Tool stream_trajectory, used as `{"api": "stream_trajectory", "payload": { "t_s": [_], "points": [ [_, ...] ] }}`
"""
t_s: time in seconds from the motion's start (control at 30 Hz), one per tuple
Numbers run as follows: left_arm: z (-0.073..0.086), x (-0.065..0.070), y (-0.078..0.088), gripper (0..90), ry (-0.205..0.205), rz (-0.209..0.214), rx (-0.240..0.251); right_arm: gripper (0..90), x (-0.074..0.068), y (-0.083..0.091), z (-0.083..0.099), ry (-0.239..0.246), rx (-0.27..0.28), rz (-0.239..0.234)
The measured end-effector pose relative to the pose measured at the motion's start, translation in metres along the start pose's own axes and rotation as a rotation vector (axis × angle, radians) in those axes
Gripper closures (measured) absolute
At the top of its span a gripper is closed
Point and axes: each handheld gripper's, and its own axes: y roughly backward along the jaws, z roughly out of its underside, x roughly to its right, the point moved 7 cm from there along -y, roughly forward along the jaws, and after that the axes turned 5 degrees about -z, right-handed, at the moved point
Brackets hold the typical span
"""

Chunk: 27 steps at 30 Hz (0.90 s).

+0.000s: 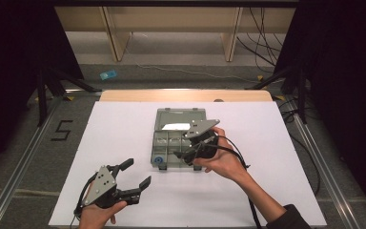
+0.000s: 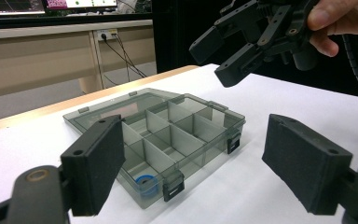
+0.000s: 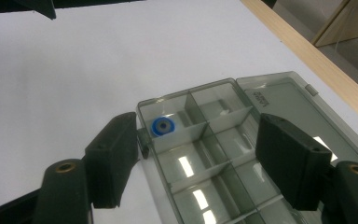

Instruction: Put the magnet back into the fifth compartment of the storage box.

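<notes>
Clear grey plastic box (image 1: 178, 138) open on a white table (image 1: 124, 129), lid (image 1: 181, 118) folded flat toward the far side, compartments facing up. Small blue ring (image 1: 158, 161) in the near-left corner compartment, seen again from the left gripper view (image 2: 145, 181) and the right gripper view (image 3: 162, 126); other compartments bare as far as can be told. Two black latches (image 2: 173, 189) hanging at the box's near wall.

Right gripper (image 1: 183, 153) held in a hand (image 1: 224, 160) just above the near-right part of the box, jaws parted fairly wide, nothing between them, the pads (image 3: 114, 154) straddling the compartments without touching. Left gripper (image 1: 136, 174) low at the near-left of the table, well apart from the box, jaws spread wide and empty, a hand (image 1: 97, 214) behind it.

Broad open sheet to the left of the box and along the near edge; narrower strip on the right, crossed by a black cable (image 1: 236, 152). Bare wooden strip (image 1: 186, 95) along the table's far edge, metal rails (image 1: 24, 157) on the floor at either side.

Floor marking reading "5" (image 1: 63, 130) to the left of the table. Small embossed lettering on the lid in the right gripper view (image 3: 257, 98), too small to read.
</notes>
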Motion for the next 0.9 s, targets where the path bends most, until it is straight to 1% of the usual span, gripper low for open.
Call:
{"api": "stream_trajectory", "payload": {
  "t_s": [0.07, 0.23, 0.27, 0.57, 0.63, 0.73, 0.9],
  "points": [
    [0.000, 0.000, 0.000, 20.0, 0.000, 0.000, 0.000, 29.8, 0.000, 0.002, 0.001, -0.007, 0.008, 0.007],
    [0.000, 0.000, -0.001, 20.0, 0.004, 0.006, 0.009, 28.9, -0.002, 0.006, 0.002, -0.020, 0.018, 0.007],
    [0.000, 0.000, 0.000, 20.0, 0.002, 0.003, 0.005, 28.9, -0.001, 0.006, 0.003, -0.015, 0.023, 0.009],
    [0.000, 0.000, 0.000, 20.0, 0.001, 0.000, 0.000, 28.5, -0.003, 0.014, 0.007, -0.031, 0.043, 0.013],
    [0.000, 0.000, 0.000, 20.0, 0.000, 0.000, 0.001, 28.5, -0.003, 0.015, 0.007, -0.024, 0.050, 0.017],
    [0.000, 0.000, 0.000, 20.0, 0.000, 0.000, 0.001, 28.5, -0.004, 0.016, 0.007, -0.030, 0.050, 0.012],
    [0.000, 0.000, 0.001, 20.0, 0.000, 0.000, -0.003, 28.5, -0.005, 0.020, 0.008, -0.027, 0.063, 0.022]
  ]
}}
